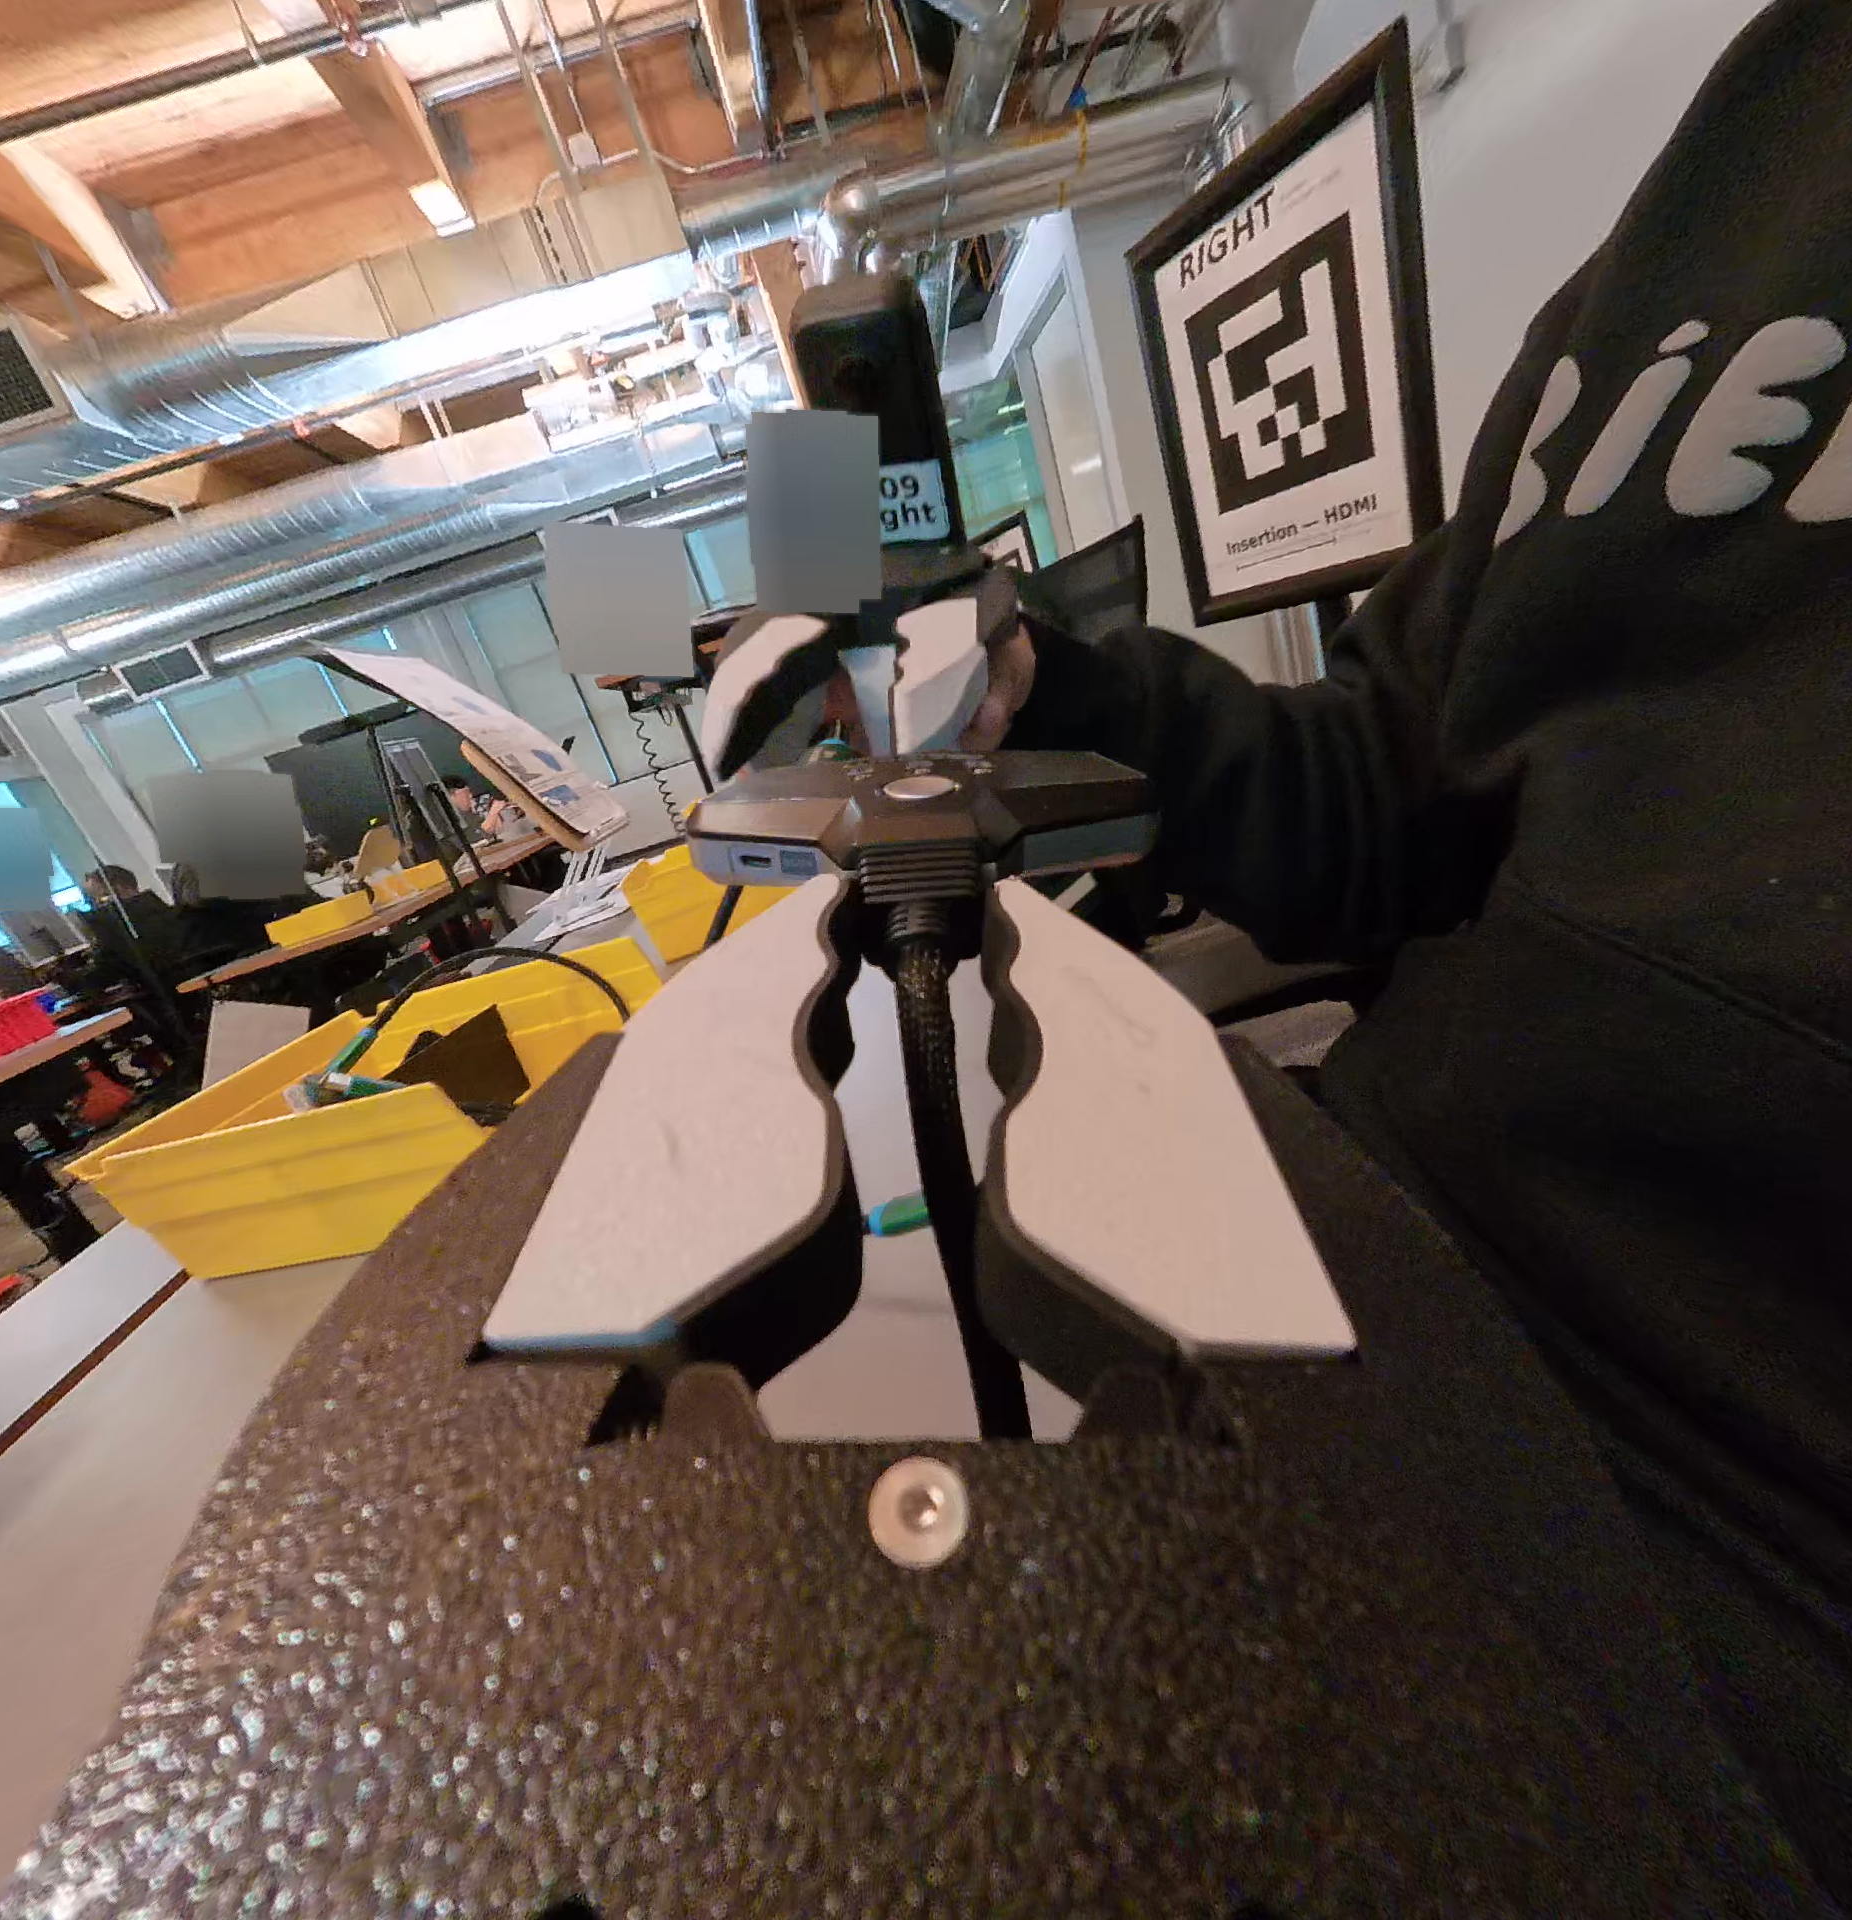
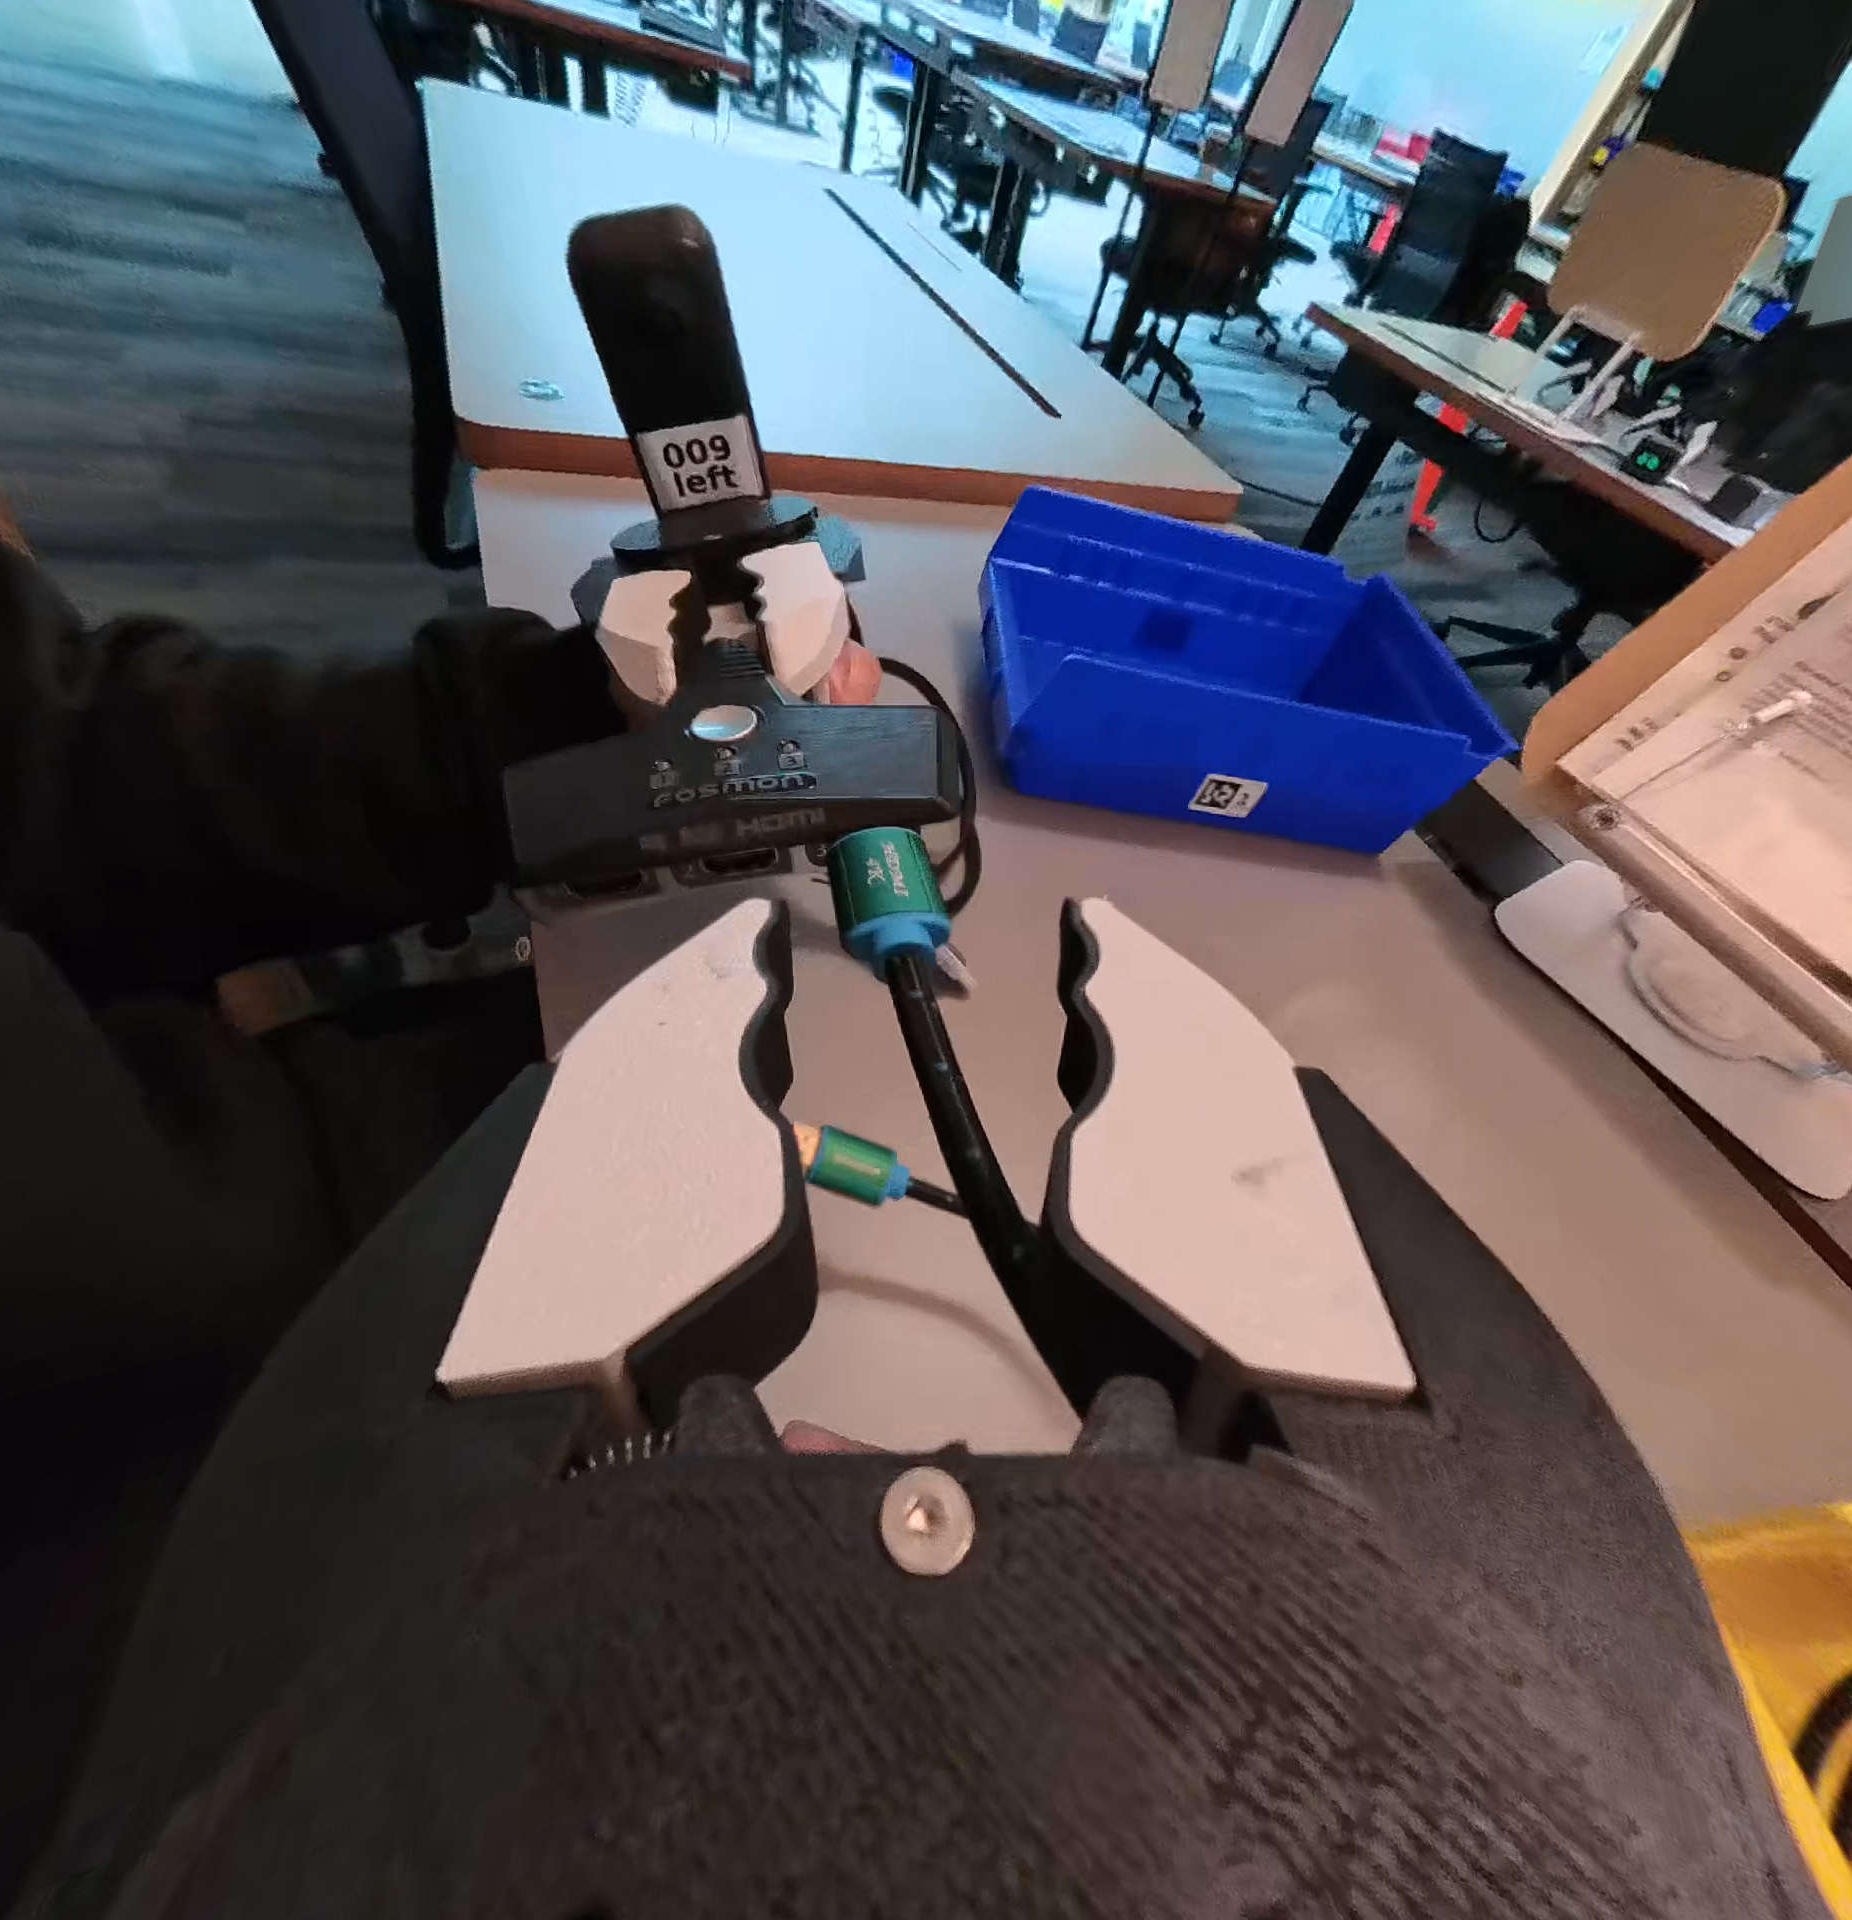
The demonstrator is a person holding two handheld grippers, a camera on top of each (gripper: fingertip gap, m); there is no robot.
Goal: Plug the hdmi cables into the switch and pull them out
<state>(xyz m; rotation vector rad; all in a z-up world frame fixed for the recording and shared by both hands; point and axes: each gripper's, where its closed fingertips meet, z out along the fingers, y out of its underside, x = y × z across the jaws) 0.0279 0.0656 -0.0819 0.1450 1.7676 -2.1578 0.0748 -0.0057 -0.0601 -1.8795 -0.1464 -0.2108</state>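
In the lower middle of the right wrist view, right gripper [image 2: 922, 912]: jaws stood wide, holding nothing.
Between its fingers: a black round cable [image 2: 953, 1091] ran up the gap to a green metal HDMI plug with a blue collar [image 2: 886, 883].
Plug relative to tool: just ahead of the fingertips, slightly left of their midline, long axis pointing up the frame and roughly in line with the fingers.
Plug's seat: its nose met the right-hand port of the black plastic HDMI switch box [image 2: 724, 779]; how deep it sat could not be told.
Left gripper [image 1: 917, 904]: narrow, clamped on the switch's ribbed collar, with the black braided tail cable [image 1: 927, 1039] between its fingers.
Switch position: held off the grey table [image 2: 1265, 987], upper centre of both views.
Nearer hand: the right; probably it need only close on the plug.
Farther out: a second, smaller green plug [image 2: 854, 1164] lay loose below; a blue plastic bin [image 2: 1213, 727] sat at right.
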